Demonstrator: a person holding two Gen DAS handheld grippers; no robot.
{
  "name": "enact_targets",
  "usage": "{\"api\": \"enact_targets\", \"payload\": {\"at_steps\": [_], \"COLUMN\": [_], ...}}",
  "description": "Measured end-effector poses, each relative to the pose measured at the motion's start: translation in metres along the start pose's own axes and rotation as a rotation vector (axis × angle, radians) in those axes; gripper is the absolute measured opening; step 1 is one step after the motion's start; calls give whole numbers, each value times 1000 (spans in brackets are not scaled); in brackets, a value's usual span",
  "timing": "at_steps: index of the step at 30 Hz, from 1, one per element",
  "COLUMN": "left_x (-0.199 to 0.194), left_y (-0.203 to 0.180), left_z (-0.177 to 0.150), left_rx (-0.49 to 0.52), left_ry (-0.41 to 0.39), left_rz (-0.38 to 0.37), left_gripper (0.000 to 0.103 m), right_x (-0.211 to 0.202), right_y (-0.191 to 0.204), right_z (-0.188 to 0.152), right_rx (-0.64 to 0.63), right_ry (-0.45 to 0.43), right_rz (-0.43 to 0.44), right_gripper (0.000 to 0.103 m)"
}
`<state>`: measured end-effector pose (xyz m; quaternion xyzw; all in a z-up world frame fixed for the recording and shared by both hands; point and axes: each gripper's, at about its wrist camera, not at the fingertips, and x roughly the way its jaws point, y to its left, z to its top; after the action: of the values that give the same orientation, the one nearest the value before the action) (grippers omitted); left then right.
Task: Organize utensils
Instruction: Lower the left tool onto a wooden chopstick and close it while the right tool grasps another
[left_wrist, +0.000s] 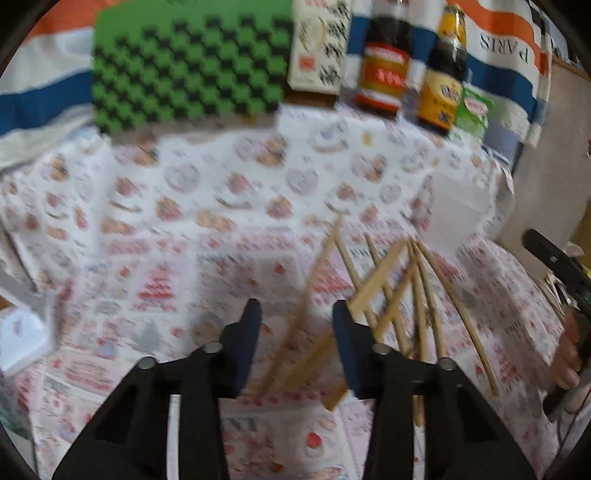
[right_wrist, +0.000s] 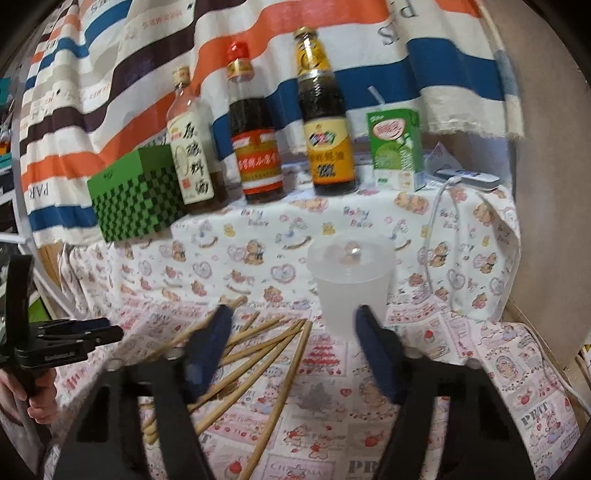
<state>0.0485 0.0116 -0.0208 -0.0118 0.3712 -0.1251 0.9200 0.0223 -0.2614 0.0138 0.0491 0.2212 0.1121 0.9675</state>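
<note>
Several wooden chopsticks (left_wrist: 399, 291) lie scattered on the patterned tablecloth, fanned out; they also show in the right wrist view (right_wrist: 266, 339). A translucent white plastic cup (right_wrist: 351, 280) stands upright behind them; in the left wrist view the cup (left_wrist: 458, 206) is at the right. My left gripper (left_wrist: 297, 332) is open and empty, just above the near ends of the chopsticks. My right gripper (right_wrist: 293, 328) is open and empty, hovering over the chopsticks with the cup just beyond its right finger. The left gripper (right_wrist: 99, 332) also shows at the left edge of the right wrist view.
At the back stand a green checkered box (right_wrist: 136, 195), three sauce bottles (right_wrist: 258, 147) and a green drink carton (right_wrist: 395, 147). A white cable (right_wrist: 436, 229) and a device lie at the back right. The table edge drops off at the right.
</note>
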Motion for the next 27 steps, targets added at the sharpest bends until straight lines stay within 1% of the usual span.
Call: {"api": "enact_targets", "payload": {"at_steps": [1,2,4,5,8,10,11,13,17,18,20,22,24,27], "left_x": [4,8,14,16,24,31,34,35,35,34,28,16,-1,-33], "left_y": [-2,-4,-8,-9,-13,-11,-7,-4,-4,-4,-5,-7,-10,-18], "left_z": [-2,-3,-5,-5,-7,-8,-8,-8,-9,-9,-7,-3,0,3], "left_rx": [9,23,62,78,121,105,77,55,40,36,30,27,30,57], "left_ry": [27,50,84,95,132,154,167,160,191,188,166,120,48,-98], "left_rz": [-13,-23,-44,-41,-36,-36,-32,-33,-103,-108,-110,-123,-131,-114], "left_gripper": [30,29,29,29,29,29,29,22,12,7,6,5,4,4], "right_x": [3,5,9,10,11,12,12,13,16,16,17,20,24,36], "right_y": [1,2,5,6,7,5,4,3,1,0,-1,-2,-2,3], "right_z": [-1,-3,-6,-6,-7,-6,-6,-5,-3,-3,-3,-3,-5,-13], "right_rx": [-5,-7,-9,-11,-12,-6,-1,5,13,16,23,31,30,13], "right_ry": [19,34,66,76,95,105,110,119,139,145,155,178,224,334], "right_rz": [10,21,45,49,43,44,41,35,28,23,19,14,0,-1], "right_gripper": [43,37,31,28,27,27,27,27,27,27,27,27,27,28]}}
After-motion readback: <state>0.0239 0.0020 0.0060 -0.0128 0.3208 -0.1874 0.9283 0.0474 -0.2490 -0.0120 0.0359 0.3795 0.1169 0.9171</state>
